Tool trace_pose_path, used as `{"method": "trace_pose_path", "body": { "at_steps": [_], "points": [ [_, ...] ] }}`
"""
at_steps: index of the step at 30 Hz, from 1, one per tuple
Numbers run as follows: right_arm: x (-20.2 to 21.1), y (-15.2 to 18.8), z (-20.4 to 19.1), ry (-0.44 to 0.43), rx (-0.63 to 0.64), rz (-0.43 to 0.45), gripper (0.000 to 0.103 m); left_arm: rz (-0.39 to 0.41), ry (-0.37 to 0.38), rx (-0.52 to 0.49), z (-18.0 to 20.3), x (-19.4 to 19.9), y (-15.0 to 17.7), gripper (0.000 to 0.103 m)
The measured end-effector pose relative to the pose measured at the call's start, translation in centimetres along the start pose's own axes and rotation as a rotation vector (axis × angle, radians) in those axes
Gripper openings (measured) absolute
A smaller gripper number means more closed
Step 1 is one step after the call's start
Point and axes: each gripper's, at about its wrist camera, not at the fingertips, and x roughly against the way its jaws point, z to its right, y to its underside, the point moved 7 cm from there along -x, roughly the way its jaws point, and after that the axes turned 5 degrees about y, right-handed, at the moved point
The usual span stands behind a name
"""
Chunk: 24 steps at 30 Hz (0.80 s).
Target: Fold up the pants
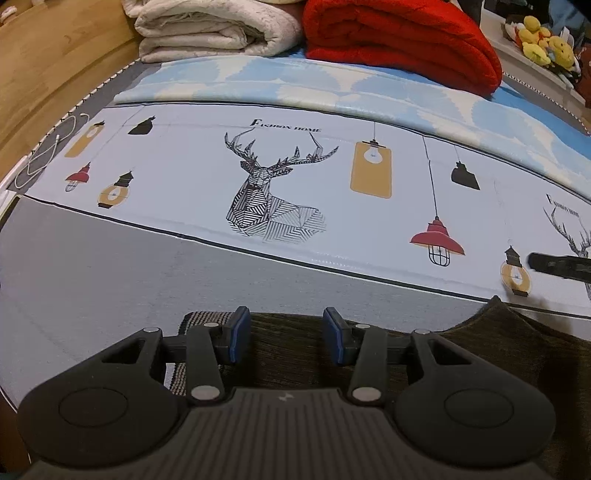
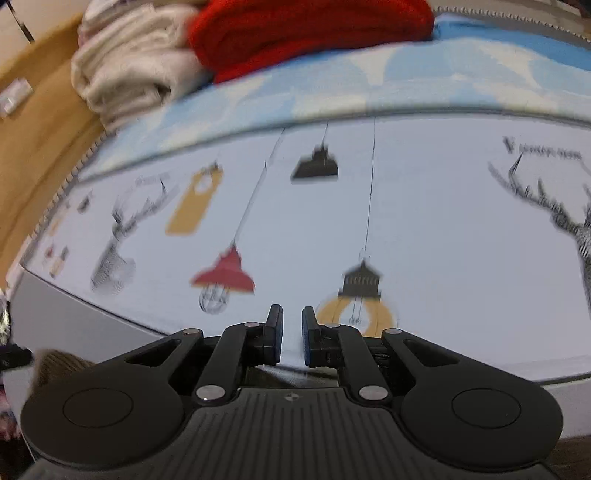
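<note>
The dark brown pants [image 1: 480, 354] lie on the bed at the bottom of the left wrist view, with a striped waistband edge [image 1: 192, 321] at the left. My left gripper [image 1: 286, 334] is open and hovers over the pants, its blue pads empty. My right gripper [image 2: 291, 338] is open a narrow gap and holds nothing, above the printed sheet; this view is blurred. A small part of the pants [image 2: 59, 363] shows at its lower left. The other gripper's tip [image 1: 554, 264] shows at the right edge of the left wrist view.
The bed carries a white sheet [image 1: 207, 177] printed with deer and lamps, and a blue and white cover [image 1: 332, 88] behind it. A folded cream blanket [image 1: 207, 33] and a red blanket [image 1: 399, 40] lie at the back. A wooden panel [image 1: 48, 62] stands left. Plush toys [image 1: 546, 44] sit far right.
</note>
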Motion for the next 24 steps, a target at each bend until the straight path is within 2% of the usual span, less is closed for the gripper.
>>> {"method": "trace_pose_path", "body": {
  "at_steps": [1,3,4,5,10,12,13,14,16,20,24],
  "points": [
    [0.5,0.0,0.0,-0.025,0.017,0.002,0.016,0.000,-0.004,0.007,-0.2,0.0,0.0,0.049],
    [0.8,0.8,0.0,-0.066,0.047,-0.040,0.037,-0.003,-0.008,0.029,-0.8,0.0,-0.1,0.049],
    [0.6,1.3,0.0,-0.078,0.057,-0.064,0.052,-0.006,-0.009,0.038,-1.0,0.0,-0.1,0.049],
    [0.4,1.8,0.0,-0.091,0.068,-0.088,0.055,-0.009,-0.009,0.047,-1.1,0.0,-0.1,0.049],
    [-0.4,3.6,-2.1,-0.134,0.156,-0.163,0.054,-0.012,-0.016,0.035,-0.8,0.1,0.0,0.049],
    [-1.2,4.2,-3.0,-0.132,0.203,-0.190,0.049,-0.012,-0.021,0.034,-0.9,0.1,0.1,0.049],
    [-1.5,4.5,-3.3,-0.121,0.228,-0.198,0.037,-0.014,-0.025,0.037,-1.0,0.1,0.1,0.049],
    [-1.9,4.7,-3.4,-0.107,0.246,-0.208,0.019,-0.016,-0.029,0.040,-1.2,0.0,0.2,0.049],
    [-2.5,4.9,-3.8,-0.104,0.257,-0.209,0.005,-0.019,-0.037,0.044,-1.7,-0.1,0.2,0.049],
    [-3.3,4.4,-3.9,-0.062,0.254,-0.167,0.004,-0.036,-0.031,0.058,-3.0,-0.6,0.3,0.048],
    [-4.0,4.4,-4.3,-0.038,0.287,-0.165,0.004,-0.096,-0.022,0.075,-4.9,-1.7,1.1,0.032]
  ]
}}
